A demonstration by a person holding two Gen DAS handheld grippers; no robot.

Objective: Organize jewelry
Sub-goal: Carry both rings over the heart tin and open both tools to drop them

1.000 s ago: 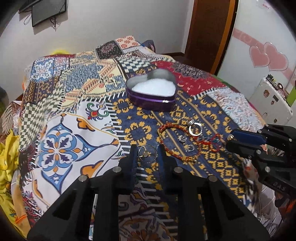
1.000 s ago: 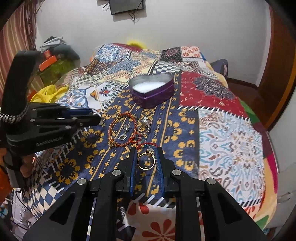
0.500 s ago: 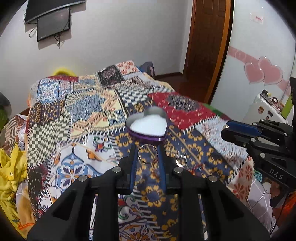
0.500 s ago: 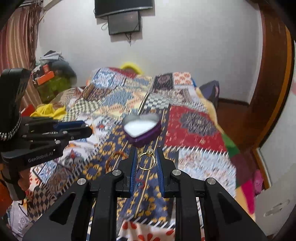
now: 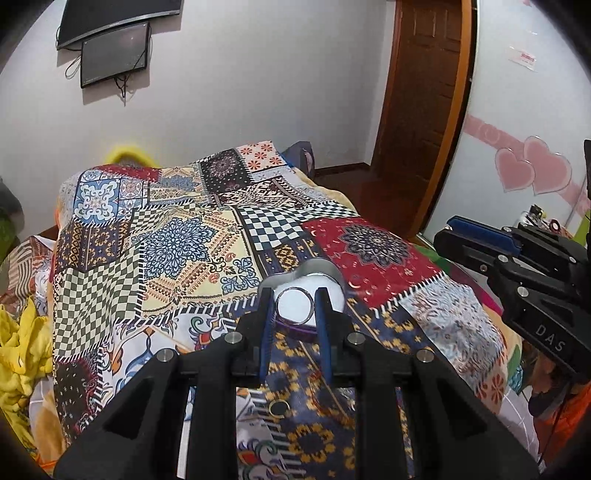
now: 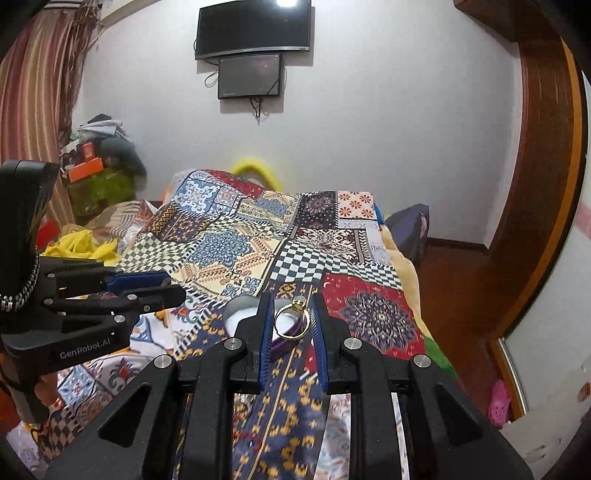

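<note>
Left gripper (image 5: 294, 304) pinches a silver ring (image 5: 294, 305); right gripper (image 6: 291, 319) pinches a gold ring (image 6: 291, 319), both above the heart-shaped tin (image 5: 325, 269). These 2 hard, slippery hoops probably twist unless clamped across the band.

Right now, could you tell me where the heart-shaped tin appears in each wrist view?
Left wrist: heart-shaped tin at centre, behind the left gripper.
Right wrist: tin left of centre, behind the right gripper.
Shared landmark: wall-mounted screen.
</note>
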